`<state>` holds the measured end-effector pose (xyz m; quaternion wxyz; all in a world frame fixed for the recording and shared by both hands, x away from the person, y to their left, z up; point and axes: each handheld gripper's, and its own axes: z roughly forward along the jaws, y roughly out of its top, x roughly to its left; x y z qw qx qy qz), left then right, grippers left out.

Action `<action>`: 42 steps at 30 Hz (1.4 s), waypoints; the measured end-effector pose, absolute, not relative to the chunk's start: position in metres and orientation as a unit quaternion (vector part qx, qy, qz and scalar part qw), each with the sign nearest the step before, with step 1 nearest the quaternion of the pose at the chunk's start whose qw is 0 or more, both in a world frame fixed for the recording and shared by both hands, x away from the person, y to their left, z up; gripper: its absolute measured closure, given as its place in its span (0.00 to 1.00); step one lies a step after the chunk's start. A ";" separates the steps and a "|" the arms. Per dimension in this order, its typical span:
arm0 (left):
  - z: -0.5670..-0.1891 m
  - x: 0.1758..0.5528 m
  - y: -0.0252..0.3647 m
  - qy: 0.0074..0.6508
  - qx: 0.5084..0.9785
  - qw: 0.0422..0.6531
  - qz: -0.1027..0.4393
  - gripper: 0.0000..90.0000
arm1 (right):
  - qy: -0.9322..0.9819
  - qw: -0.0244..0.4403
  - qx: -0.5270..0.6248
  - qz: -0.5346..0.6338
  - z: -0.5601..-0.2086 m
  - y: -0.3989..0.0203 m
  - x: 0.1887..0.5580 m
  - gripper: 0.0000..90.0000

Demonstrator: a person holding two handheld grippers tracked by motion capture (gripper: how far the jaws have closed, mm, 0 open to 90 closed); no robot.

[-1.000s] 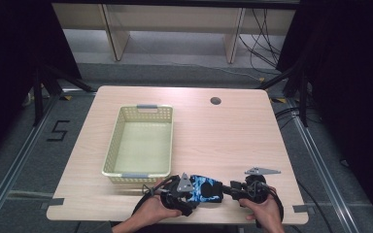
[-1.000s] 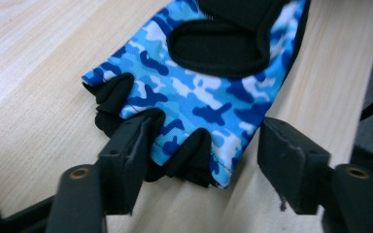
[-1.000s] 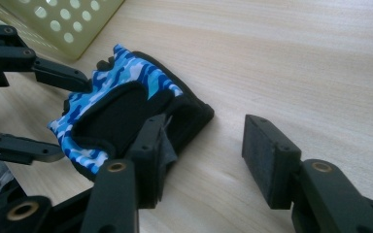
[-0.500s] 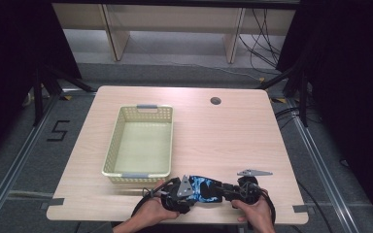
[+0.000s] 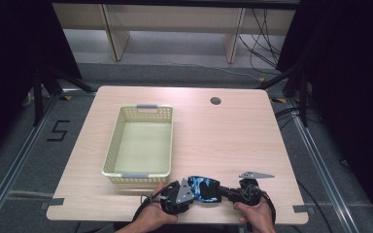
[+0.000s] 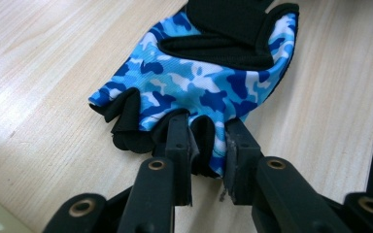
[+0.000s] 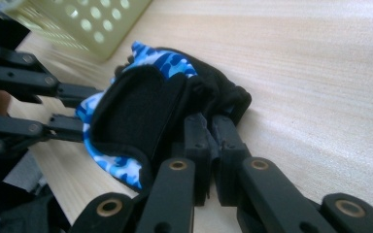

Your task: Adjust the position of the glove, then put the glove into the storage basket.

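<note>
**Both hand-held grippers hold one glove at the near edge of the desk**

While the blue camouflage glove (image 5: pixel 204 188) lies on the wooden desk (image 5: pixel 223 141) close to its near edge, the left hand-held gripper (image 5: pixel 178 193) and the right hand-held gripper (image 5: pixel 233 193) grip it from opposite ends. In the left gripper view, the jaws are clamped on the finger end of the glove (image 6: pixel 194 82), with blue fabric and black trim pressed between them. In the right gripper view, the jaws are closed together on the black edge of the glove (image 7: pixel 141 107), near its cuff, and the left hand-held gripper (image 7: pixel 73 109) shows at the far side of the glove. A pale yellow basket (image 5: pixel 112 150) stands on the desk just behind the glove, toward the left. The person's left hand (image 5: pixel 150 216) and right hand (image 5: pixel 257 218) hold the tools from below.
</note>
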<state>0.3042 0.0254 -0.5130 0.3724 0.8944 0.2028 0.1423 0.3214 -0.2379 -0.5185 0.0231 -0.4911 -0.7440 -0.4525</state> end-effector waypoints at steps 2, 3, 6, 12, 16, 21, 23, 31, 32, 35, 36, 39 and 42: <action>-0.513 0.304 0.026 0.206 0.893 0.375 0.139 0.85 | -0.738 0.035 -0.494 -0.458 -0.514 -0.238 0.319 0.97; -0.513 0.305 0.027 0.208 0.891 0.376 0.144 0.85 | -0.744 0.021 -0.482 -0.462 -0.514 -0.239 0.321 0.97; -0.513 0.305 0.027 0.207 0.888 0.384 0.144 0.86 | -0.739 0.021 -0.489 -0.463 -0.509 -0.237 0.317 0.97; -0.507 0.304 0.031 0.208 0.885 0.392 0.138 0.86 | -0.749 0.004 -0.470 -0.466 -0.503 -0.236 0.312 0.97; -0.503 0.301 0.034 0.213 0.881 0.399 0.141 0.86 | -0.747 0.003 -0.461 -0.480 -0.498 -0.235 0.309 0.97; -0.493 0.298 0.039 0.205 0.877 0.411 0.144 0.86 | -0.743 0.001 -0.456 -0.490 -0.485 -0.232 0.301 0.97; -0.488 0.298 0.042 0.196 0.879 0.409 0.150 0.86 | -0.749 -0.010 -0.442 -0.493 -0.482 -0.231 0.299 0.97; -0.471 0.289 0.053 0.196 0.872 0.420 0.159 0.86 | -0.750 -0.016 -0.432 -0.500 -0.463 -0.223 0.289 0.97; -0.470 0.289 0.054 0.205 0.869 0.424 0.150 0.86 | -0.754 -0.028 -0.420 -0.505 -0.462 -0.223 0.290 0.97; -0.464 0.290 0.058 0.201 0.867 0.428 0.161 0.86 | -0.754 -0.032 -0.413 -0.509 -0.458 -0.219 0.291 0.97; -0.463 0.290 0.059 0.205 0.866 0.429 0.154 0.86 | -0.750 -0.017 -0.421 -0.510 -0.455 -0.217 0.290 0.97; -0.456 0.291 0.063 0.210 0.864 0.429 0.157 0.86 | -0.756 -0.034 -0.403 -0.516 -0.450 -0.216 0.295 0.97; -0.450 0.294 0.066 0.212 0.861 0.435 0.157 0.86 | -0.758 -0.029 -0.398 -0.515 -0.441 -0.213 0.297 0.97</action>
